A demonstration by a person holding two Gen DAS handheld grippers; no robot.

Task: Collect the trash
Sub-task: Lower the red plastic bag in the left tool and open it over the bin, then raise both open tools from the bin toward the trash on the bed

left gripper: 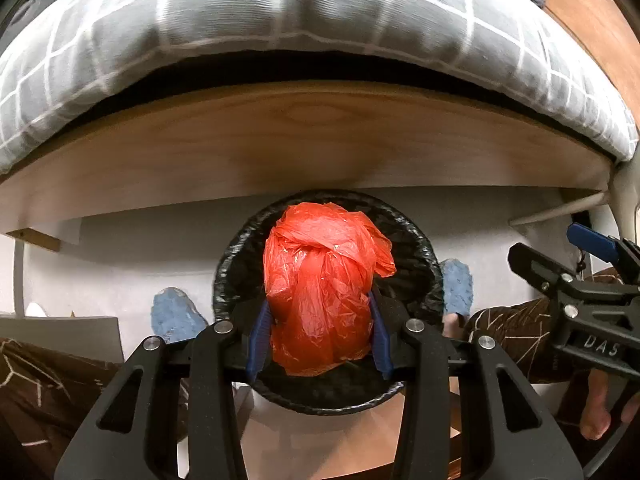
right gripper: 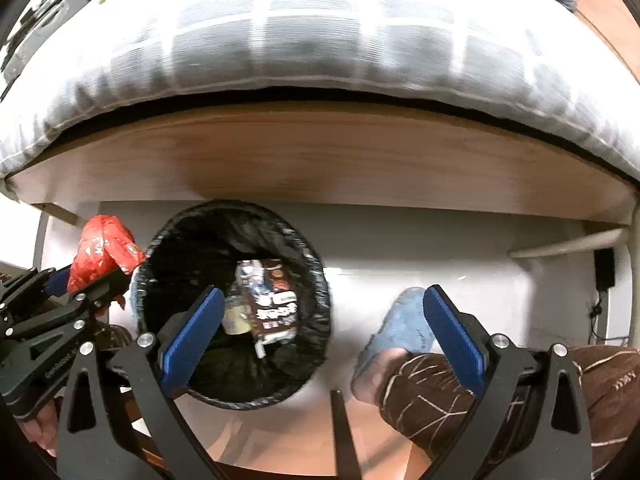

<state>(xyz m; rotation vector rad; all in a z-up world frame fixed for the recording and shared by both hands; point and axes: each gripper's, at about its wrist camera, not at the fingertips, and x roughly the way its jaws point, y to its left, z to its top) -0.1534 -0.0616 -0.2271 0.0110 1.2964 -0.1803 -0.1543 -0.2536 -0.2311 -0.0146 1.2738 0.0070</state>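
A crumpled red plastic bag [left gripper: 320, 292] is held between the blue pads of my left gripper [left gripper: 320, 336], which is shut on it, directly above the black-lined trash bin [left gripper: 236, 256]. In the right wrist view the same red bag [right gripper: 100, 256] shows at the left edge in the left gripper [right gripper: 88, 284], beside the bin's rim [right gripper: 160, 236]. Wrappers and a brown carton [right gripper: 272, 304] lie at the bottom of the bin. My right gripper [right gripper: 320, 332] stands open and holds nothing, over the bin's right side and the floor.
A bed with a grey checked cover [left gripper: 320, 20] and a wooden side rail [left gripper: 304, 144] runs across just behind the bin. The person's feet in blue slippers [left gripper: 176, 316] [right gripper: 400, 320] and brown patterned trouser legs [right gripper: 480, 392] stand on either side of the bin on a pale floor.
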